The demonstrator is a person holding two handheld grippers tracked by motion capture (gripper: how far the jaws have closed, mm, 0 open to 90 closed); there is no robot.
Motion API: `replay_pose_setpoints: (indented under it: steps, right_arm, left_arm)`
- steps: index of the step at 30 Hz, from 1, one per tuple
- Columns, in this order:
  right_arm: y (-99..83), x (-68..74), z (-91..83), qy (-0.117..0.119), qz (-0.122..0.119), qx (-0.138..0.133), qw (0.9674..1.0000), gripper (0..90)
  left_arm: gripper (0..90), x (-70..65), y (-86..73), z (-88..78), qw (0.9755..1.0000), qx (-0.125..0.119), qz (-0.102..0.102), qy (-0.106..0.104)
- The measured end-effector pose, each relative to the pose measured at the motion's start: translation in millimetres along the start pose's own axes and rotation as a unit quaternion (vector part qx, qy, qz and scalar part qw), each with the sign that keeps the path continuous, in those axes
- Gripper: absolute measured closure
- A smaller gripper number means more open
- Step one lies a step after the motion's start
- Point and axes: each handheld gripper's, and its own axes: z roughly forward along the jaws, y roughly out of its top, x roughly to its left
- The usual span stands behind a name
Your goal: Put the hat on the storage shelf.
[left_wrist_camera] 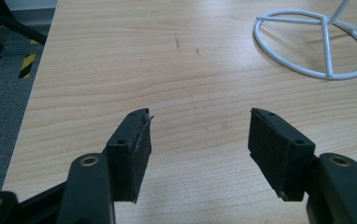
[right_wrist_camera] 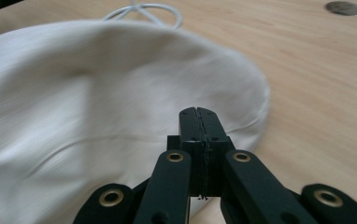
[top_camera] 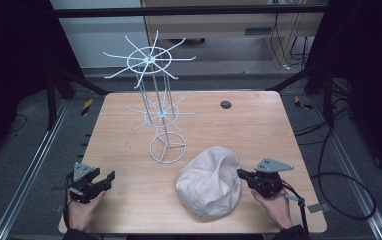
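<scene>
A white wire rack [top_camera: 158, 107] stands behind the pale hat [top_camera: 210, 181] on the wooden counter [top_camera: 259, 125]; left gripper [left_wrist_camera: 197, 135] fingers apart, right gripper [right_wrist_camera: 198, 116] fingers together beside the hat.

No readable text, label or number appears anywhere.

Hat [top_camera: 210, 182]: off-white cloth, soft, crumpled dome with folds, lying on table [top_camera: 259, 130] near front edge, right of centre. Rack [top_camera: 160, 112]: white wire, upright, ring base with three spokes on table mid-left, two tiers of radiating hooks on thin posts, all hooks bare. Hat just beside rack base, apart.
</scene>
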Motion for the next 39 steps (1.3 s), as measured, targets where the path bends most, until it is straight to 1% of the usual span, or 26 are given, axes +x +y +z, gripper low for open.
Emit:
replay_pose_setpoints:
  steps: [2, 5, 6, 8, 10, 12, 13, 15, 17, 18, 22, 27, 28, 31, 36, 38, 39]
  right_arm:
    - [6.6, -9.4, 9.8, -0.013, 0.001, -0.003, 0.9999, 90.0]
    - [18.4, -20.7, 24.1, -0.023, 0.008, -0.007, 0.9997, 90.0]
    - [23.7, -26.1, 31.6, -0.023, 0.017, -0.012, 0.9995, 90.0]
    - [31.5, -33.3, 43.1, -0.016, 0.033, -0.021, 0.9991, 90.0]
    - [37.9, -38.3, 54.9, -0.011, 0.038, -0.025, 0.9989, 90.0]
    - [43.3, -39.8, 65.5, 0.001, 0.036, -0.025, 0.9991, 90.0]
    - [45.3, -39.9, 70.4, 0.007, 0.033, -0.022, 0.9992, 90.0]
    - [48.0, -39.2, 79.2, 0.015, 0.024, -0.005, 0.9996, 90.0]
    - [47.8, -38.8, 84.8, 0.022, 0.018, 0.013, 0.9995, 90.0]
    - [46.3, -38.6, 86.8, 0.027, 0.018, 0.027, 0.9991, 90.0]
    - [41.8, -39.5, 83.4, 0.03, -0.005, 0.063, 0.9976, 90.0]
    - [36.1, -42.4, 74.9, 0.024, -0.015, 0.084, 0.9961, 90.0]
    - [33.6, -42.5, 72.2, 0.022, -0.018, 0.091, 0.9954, 90.0]
    - [26.4, -42.8, 65.9, 0.025, -0.017, 0.088, 0.9957, 90.0]
    - [17.4, -42.4, 53.6, 0.023, -0.026, 0.102, 0.9942, 90.0]
    - [12.6, -41.6, 48.9, 0.026, -0.024, 0.098, 0.9945, 90.0]
    - [10.7, -41.4, 47.0, 0.028, -0.025, 0.098, 0.9945, 90.0]
  left_arm:
    - [38.9, 0.4, 0.1, 0.2, 1.0, 0.0, -0.001, 0.002]
    - [39.0, 1.2, 0.0, 0.8, 1.0, 0.001, -0.001, 0.002]
    - [39.0, 1.3, 0.0, 0.8, 1.0, 0.001, -0.001, 0.002]
    - [39.1, 1.3, -0.1, 0.7, 1.0, 0.0, -0.002, 0.002]
    - [39.1, 1.6, -0.1, 0.9, 1.0, 0.001, -0.001, 0.002]
    - [39.1, 1.8, -0.2, 1.2, 1.0, 0.001, -0.001, 0.001]
    - [39.1, 2.1, -0.2, 1.2, 1.0, 0.001, -0.001, 0.001]
    - [39.2, 2.5, -0.2, 0.9, 1.0, -0.001, -0.003, 0.001]
    - [39.2, 2.9, -0.2, 0.2, 1.0, -0.001, -0.003, 0.001]
    - [39.1, 3.0, -0.2, 0.1, 1.0, -0.002, -0.003, 0.001]
    - [39.1, 2.5, -0.1, 0.4, 1.0, -0.001, -0.003, 0.001]
    - [39.1, 1.9, 0.1, 0.3, 1.0, 0.0, -0.002, 0.001]
    - [39.1, 2.0, 0.0, 0.5, 1.0, 0.0, -0.002, 0.001]
    - [39.2, 2.1, -0.1, 0.6, 1.0, 0.001, -0.002, 0.0]
    - [39.1, 1.0, 0.1, 0.1, 1.0, 0.001, 0.0, 0.0]
    - [39.3, 0.7, 0.2, 0.1, 1.0, 0.0, 0.0, -0.001]
    - [39.6, -0.5, 0.3, 0.0, 1.0, -0.001, 0.001, -0.006]
